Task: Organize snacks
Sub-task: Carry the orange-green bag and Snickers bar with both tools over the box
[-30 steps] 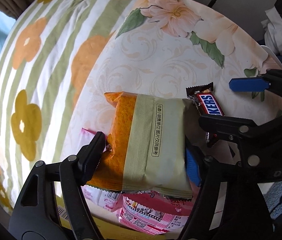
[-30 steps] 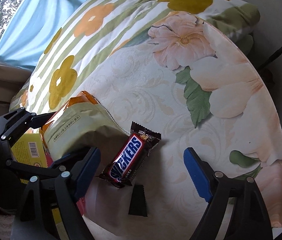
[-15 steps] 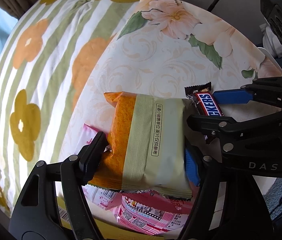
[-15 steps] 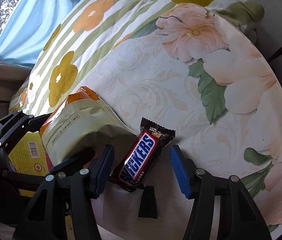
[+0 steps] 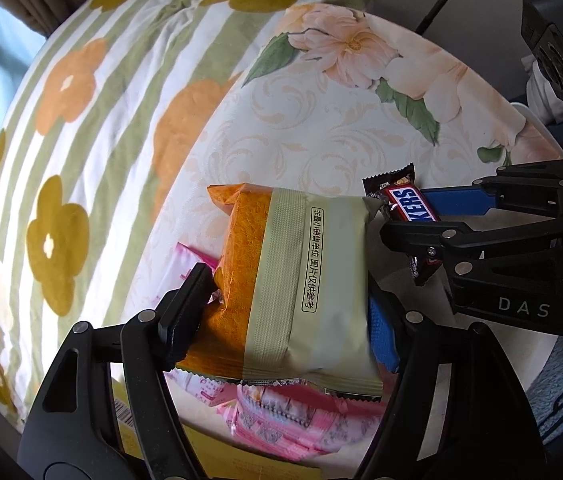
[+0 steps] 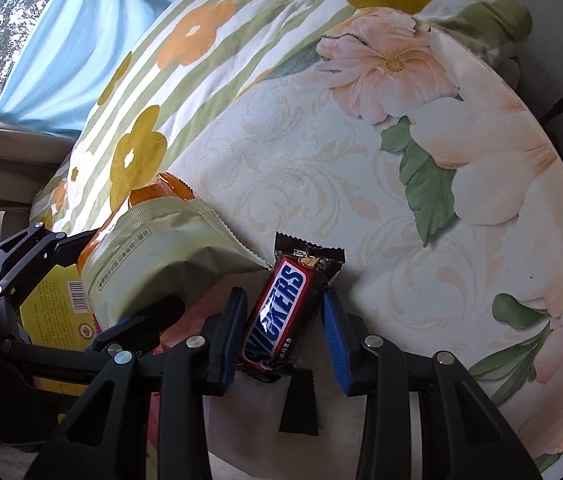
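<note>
Grippers work the snack pile on a floral-cloth table [image 6: 281, 168]: left gripper [image 5: 285, 304] clamps an orange-and-green foil snack packet [image 5: 301, 280], right gripper [image 6: 285, 332] has closed on a brown Snickers bar [image 6: 277, 316], each likely needing lifting and sorting next.

The right gripper [image 6: 285, 322] has been brought in over the Snickers bar [image 6: 279, 314] and its jaws have been drawn together from wide apart, so that the blue pads [image 6: 335, 344] are now pressed against the wrapper's two long sides. In the left wrist view, that gripper [image 5: 427, 216] is now seen much further in, clamped across the bar [image 5: 409, 206].
</note>
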### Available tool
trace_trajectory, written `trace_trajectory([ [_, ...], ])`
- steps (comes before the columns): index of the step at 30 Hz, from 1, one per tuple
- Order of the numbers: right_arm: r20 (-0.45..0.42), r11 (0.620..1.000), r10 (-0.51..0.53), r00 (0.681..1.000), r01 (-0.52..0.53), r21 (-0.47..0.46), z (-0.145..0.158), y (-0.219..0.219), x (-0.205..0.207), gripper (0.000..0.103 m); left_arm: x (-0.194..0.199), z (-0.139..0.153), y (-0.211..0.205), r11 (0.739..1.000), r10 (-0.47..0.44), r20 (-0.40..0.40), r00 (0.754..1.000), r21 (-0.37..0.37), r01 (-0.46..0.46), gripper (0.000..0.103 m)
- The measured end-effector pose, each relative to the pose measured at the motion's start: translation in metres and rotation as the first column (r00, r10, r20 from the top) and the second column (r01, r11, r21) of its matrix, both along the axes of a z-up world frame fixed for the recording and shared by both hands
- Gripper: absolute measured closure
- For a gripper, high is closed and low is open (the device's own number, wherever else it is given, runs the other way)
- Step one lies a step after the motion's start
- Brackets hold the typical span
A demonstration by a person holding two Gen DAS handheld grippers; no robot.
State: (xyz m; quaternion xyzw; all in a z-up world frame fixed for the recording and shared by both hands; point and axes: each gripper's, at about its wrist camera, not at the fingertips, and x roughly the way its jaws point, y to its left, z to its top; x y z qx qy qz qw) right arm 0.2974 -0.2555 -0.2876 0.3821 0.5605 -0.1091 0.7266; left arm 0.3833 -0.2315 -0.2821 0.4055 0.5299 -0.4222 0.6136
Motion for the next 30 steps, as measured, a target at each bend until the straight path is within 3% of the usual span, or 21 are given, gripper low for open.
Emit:
trace_trajectory([
  [11,0.105,0.999,0.027,0.994,-0.023,-0.039,0.048,-0.015,-0.025,0.068,-0.006,0.054,0.004,0.988,0.130,0.043,0.991,-0.092,-0.126,0.035],
  [19,0.227,0.978,0.182,0.957,-0.153,-0.142,0.116,-0.006,-0.025,0.068,-0.012,0.117,0.037,0.933,0.314,0.092,0.945,-0.212,-0.290,0.035],
  [25,0.307,0.934,0.348,0.886,-0.298,-0.199,0.159,0.026,-0.002,0.068,-0.014,0.163,0.091,0.849,0.490,0.140,0.861,-0.300,-0.434,0.035],
  [30,0.349,0.876,0.481,0.804,-0.423,-0.232,0.180,0.069,0.014,0.068,-0.017,0.193,0.163,0.745,0.644,0.164,0.748,-0.358,-0.563,0.035],
])
